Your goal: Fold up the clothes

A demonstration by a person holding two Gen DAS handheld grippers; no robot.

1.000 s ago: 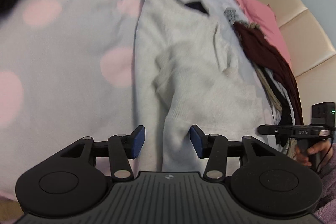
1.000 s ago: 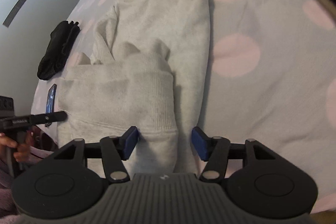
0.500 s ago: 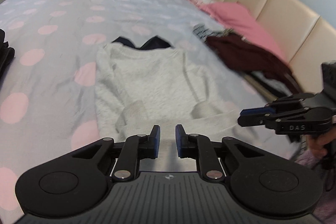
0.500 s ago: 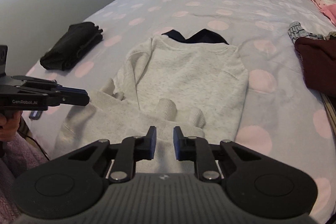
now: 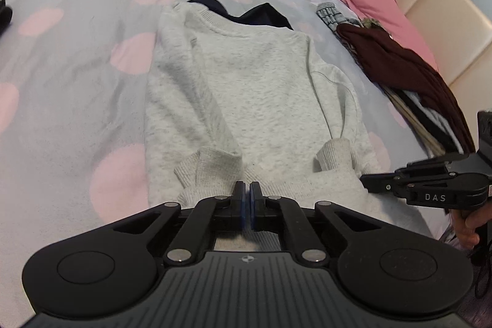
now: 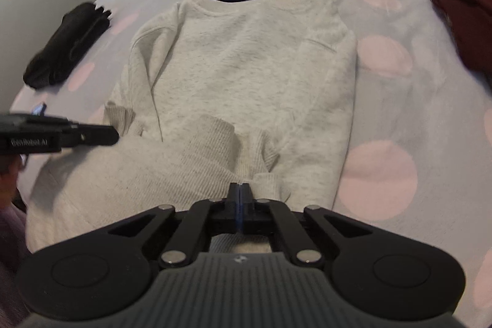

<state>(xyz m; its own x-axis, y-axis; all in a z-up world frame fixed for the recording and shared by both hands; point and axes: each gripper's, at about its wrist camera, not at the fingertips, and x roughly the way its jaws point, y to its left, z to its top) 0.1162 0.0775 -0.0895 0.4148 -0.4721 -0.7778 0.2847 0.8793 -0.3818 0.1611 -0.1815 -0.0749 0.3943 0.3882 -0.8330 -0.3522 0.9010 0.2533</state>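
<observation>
The grey sweatshirt, sleeves tucked inward, is lying on the bed; jaws that were wide a second ago are now being held clamped on its hem by both the left gripper and the right gripper; a bottom-up fold is seemingly being prepared.

Bare bedspread left, clothes pile crowding right

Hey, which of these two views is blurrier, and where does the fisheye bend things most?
Right wrist view is blurrier: the grey sweatshirt and black folded garment look smeared. Left wrist view is sharper on the sweatshirt, soft toward the far bed. Both bend the bedspread at the edges.
</observation>
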